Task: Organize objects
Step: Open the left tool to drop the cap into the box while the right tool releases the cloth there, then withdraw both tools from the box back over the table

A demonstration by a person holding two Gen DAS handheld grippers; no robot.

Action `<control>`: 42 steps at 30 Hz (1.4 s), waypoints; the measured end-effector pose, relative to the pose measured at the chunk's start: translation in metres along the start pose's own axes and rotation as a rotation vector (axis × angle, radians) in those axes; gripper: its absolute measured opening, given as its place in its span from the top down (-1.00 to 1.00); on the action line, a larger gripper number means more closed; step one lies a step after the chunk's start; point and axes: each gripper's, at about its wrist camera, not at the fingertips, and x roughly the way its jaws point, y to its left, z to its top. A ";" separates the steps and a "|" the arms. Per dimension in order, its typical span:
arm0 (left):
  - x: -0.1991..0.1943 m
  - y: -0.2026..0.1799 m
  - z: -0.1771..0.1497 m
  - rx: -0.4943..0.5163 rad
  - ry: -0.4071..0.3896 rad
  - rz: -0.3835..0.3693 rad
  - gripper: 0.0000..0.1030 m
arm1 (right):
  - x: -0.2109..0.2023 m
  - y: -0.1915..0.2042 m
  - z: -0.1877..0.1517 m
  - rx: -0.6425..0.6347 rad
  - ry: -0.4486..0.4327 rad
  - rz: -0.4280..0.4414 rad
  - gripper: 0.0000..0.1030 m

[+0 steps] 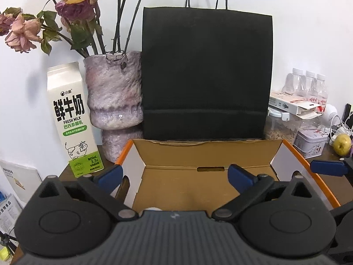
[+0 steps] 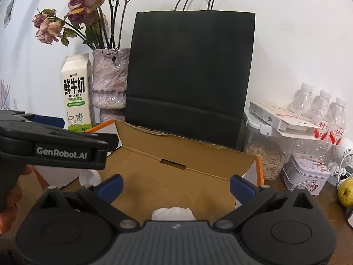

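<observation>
box: open cardboard box [image 1: 198,190] with orange outer edges, dead ahead at 12 o'clock under both my grippers; back flap stands up against the bag, slot cut in the rear wall.
box contents: crumpled white wad [image 2: 173,213] on the box floor at 6 o'clock in the right view, touching nothing of mine; white cap-like piece [image 2: 89,177] at 9 o'clock near the left wall, can't tell what it is.
left gripper: my left gripper [image 1: 174,177] has its jaws spread wide, blue pads well apart over the box, nothing between them.
right gripper: my right gripper [image 2: 175,186] likewise spread wide, nothing gripped, wad lies below and free.
bag: black paper bag [image 1: 206,72] upright just behind the box, 12 o'clock, handles up.
vase: mottled pink vase [image 1: 113,101] with dried roses [image 1: 24,33], 10 o'clock, touching the bag's left side.
milk: milk carton [image 1: 70,119] at 9 o'clock, just beside the vase.
right side: seed jar [image 2: 264,154], flat carton [image 2: 282,117] on top, water bottles [image 2: 324,114], tin [image 2: 305,172], green fruit [image 2: 346,193], all 3 o'clock.
</observation>
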 end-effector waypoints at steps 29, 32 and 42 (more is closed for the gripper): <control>-0.063 -0.004 0.012 0.015 -0.008 0.015 -1.00 | -0.055 0.000 0.010 -0.017 -0.019 -0.009 -1.00; -0.077 -0.002 0.010 -0.001 -0.005 0.013 -1.00 | -0.068 0.002 0.011 -0.017 -0.031 -0.008 -1.00; -0.134 0.006 0.003 -0.029 -0.029 0.029 -1.00 | -0.119 0.014 0.004 -0.029 -0.058 0.010 -1.00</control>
